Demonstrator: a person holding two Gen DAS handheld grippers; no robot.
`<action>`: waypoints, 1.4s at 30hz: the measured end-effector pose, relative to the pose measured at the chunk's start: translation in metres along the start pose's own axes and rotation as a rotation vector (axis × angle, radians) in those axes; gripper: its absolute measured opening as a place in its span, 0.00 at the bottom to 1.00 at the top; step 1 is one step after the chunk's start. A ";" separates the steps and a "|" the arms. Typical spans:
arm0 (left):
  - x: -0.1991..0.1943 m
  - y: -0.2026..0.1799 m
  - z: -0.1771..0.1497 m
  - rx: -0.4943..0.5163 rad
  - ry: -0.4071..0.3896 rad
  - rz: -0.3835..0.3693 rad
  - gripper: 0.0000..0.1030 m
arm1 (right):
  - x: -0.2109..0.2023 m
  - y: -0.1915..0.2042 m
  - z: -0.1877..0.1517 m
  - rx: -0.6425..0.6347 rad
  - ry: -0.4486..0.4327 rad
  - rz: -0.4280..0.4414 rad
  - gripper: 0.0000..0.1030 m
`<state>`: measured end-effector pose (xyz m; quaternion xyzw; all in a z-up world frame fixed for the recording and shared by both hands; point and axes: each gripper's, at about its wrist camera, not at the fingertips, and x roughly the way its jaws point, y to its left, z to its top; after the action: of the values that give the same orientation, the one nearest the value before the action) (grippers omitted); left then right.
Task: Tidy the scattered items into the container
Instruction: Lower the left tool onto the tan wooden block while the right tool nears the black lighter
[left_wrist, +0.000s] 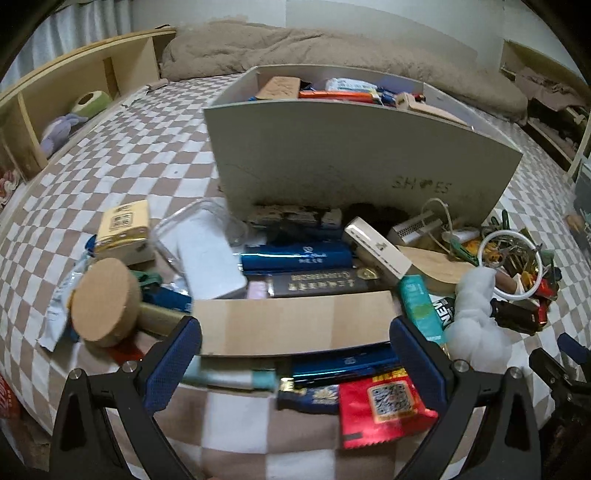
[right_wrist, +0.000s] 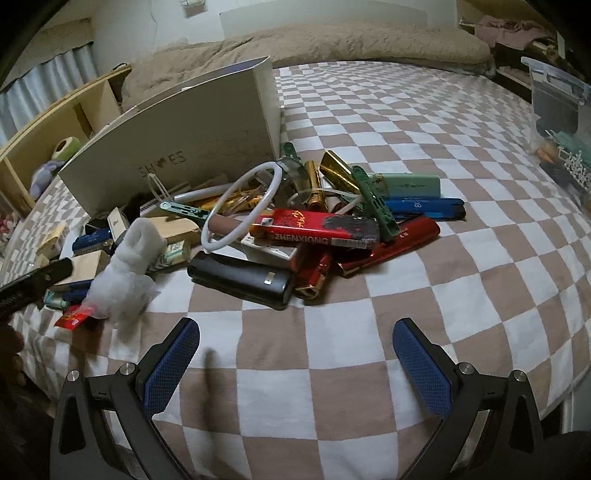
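A grey shoe box (left_wrist: 351, 147) marked "SHOES" stands on the checkered bed with several items inside; it also shows in the right wrist view (right_wrist: 177, 147). A pile of scattered items lies in front of it. My left gripper (left_wrist: 295, 354) has its jaws wide on both ends of a flat tan cardboard box (left_wrist: 291, 321), which looks held just above the pile. My right gripper (right_wrist: 295, 358) is open and empty above bare sheet, short of a black case (right_wrist: 240, 278), a red ZHENXIONG box (right_wrist: 317, 227) and a white ring (right_wrist: 243, 206).
A wooden mallet (left_wrist: 103, 299), a blue box (left_wrist: 295, 258), a red packet (left_wrist: 380, 402) and white fluff (left_wrist: 476, 317) crowd the left pile. A wooden shelf (left_wrist: 74, 96) runs along the left. A beige duvet (right_wrist: 332, 40) lies behind. A clear bin (right_wrist: 557, 99) stands at the right.
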<state>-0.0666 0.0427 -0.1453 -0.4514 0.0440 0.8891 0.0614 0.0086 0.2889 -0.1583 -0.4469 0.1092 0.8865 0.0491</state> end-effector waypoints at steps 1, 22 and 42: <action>0.001 -0.002 0.000 0.004 -0.005 0.007 1.00 | 0.001 0.000 0.001 0.000 0.000 0.002 1.00; 0.023 0.027 0.027 0.222 0.157 -0.368 1.00 | -0.007 0.005 -0.002 -0.011 -0.002 0.045 1.00; 0.002 0.039 -0.002 0.315 0.189 -0.458 0.83 | 0.005 0.027 0.015 0.094 0.000 0.180 1.00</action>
<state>-0.0723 0.0037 -0.1469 -0.5155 0.0839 0.7883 0.3252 -0.0109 0.2665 -0.1503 -0.4324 0.1904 0.8813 -0.0098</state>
